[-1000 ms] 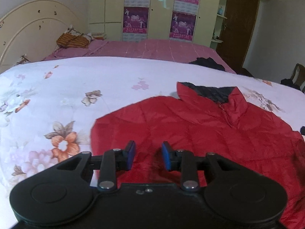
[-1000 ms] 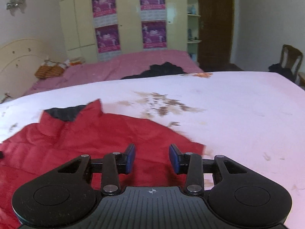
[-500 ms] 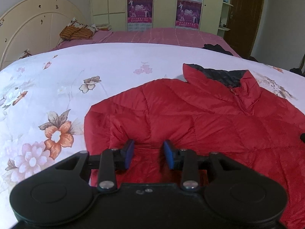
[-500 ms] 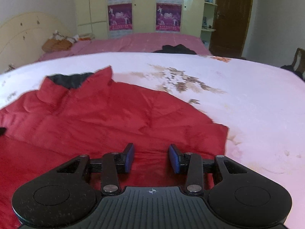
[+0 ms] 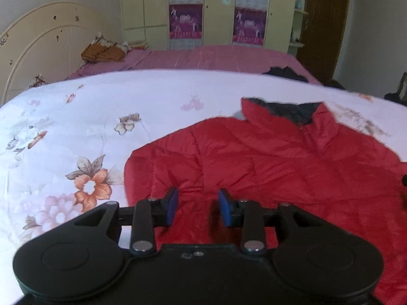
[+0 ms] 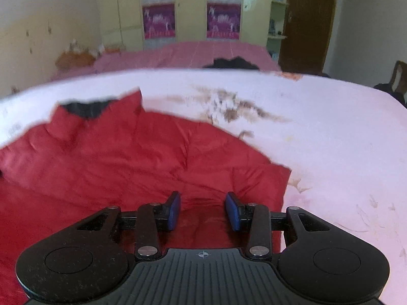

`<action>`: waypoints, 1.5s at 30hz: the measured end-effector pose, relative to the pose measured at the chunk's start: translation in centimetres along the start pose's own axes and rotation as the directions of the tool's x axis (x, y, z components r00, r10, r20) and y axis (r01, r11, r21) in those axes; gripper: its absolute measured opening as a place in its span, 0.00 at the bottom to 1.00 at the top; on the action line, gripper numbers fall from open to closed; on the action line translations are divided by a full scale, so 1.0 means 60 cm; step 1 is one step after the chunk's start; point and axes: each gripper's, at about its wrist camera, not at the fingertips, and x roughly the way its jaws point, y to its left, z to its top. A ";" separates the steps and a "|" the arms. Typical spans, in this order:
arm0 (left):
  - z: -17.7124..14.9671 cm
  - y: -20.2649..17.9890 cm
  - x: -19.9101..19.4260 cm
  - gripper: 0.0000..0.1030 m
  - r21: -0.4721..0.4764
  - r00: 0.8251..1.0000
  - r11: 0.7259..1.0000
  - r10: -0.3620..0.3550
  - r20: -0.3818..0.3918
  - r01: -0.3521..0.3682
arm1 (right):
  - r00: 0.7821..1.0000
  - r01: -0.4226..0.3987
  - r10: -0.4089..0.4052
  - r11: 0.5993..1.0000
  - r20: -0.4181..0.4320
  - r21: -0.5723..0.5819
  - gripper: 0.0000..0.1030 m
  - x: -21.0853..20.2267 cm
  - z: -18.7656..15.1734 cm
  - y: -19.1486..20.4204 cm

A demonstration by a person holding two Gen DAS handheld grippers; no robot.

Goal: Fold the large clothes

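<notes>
Left wrist view: your left gripper (image 5: 197,207) hangs over the near left part of the red jacket (image 5: 279,167), pads partly apart with only a gap between them, so it holds nothing. The jacket lies spread on the floral bed cover (image 5: 89,117), black-lined collar (image 5: 292,111) on its far side. Half a second ago this camera looked steeper onto the jacket; now more of the wardrobe (image 5: 216,12) shows beyond it, and the picture is back close to what it was a second ago. That reads as a short dip and lift with no catch made.

Right wrist view: your right gripper (image 6: 203,211) sits over the jacket's (image 6: 127,157) near right part, just inside its right edge, pads also partly apart and empty. The view has tipped back up here too.

No fold has started, I judge; you still need to close on the jacket's near edge on both sides.
</notes>
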 end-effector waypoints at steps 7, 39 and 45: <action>-0.057 -0.020 -0.060 0.37 -0.001 0.999 0.999 -0.051 -0.015 0.051 | 0.999 -0.035 0.036 0.998 0.001 -0.058 0.38 -0.058 -0.041 0.035; -0.089 -0.078 -0.168 0.76 0.047 0.996 0.995 0.086 -0.027 -0.085 | 0.987 -0.158 0.150 0.975 -0.061 -0.158 0.91 -0.117 -0.091 0.039; -0.125 -0.078 -0.217 0.78 0.051 0.998 0.998 0.050 -0.026 -0.049 | 0.981 -0.191 0.183 0.972 -0.065 -0.138 0.91 -0.180 -0.139 0.043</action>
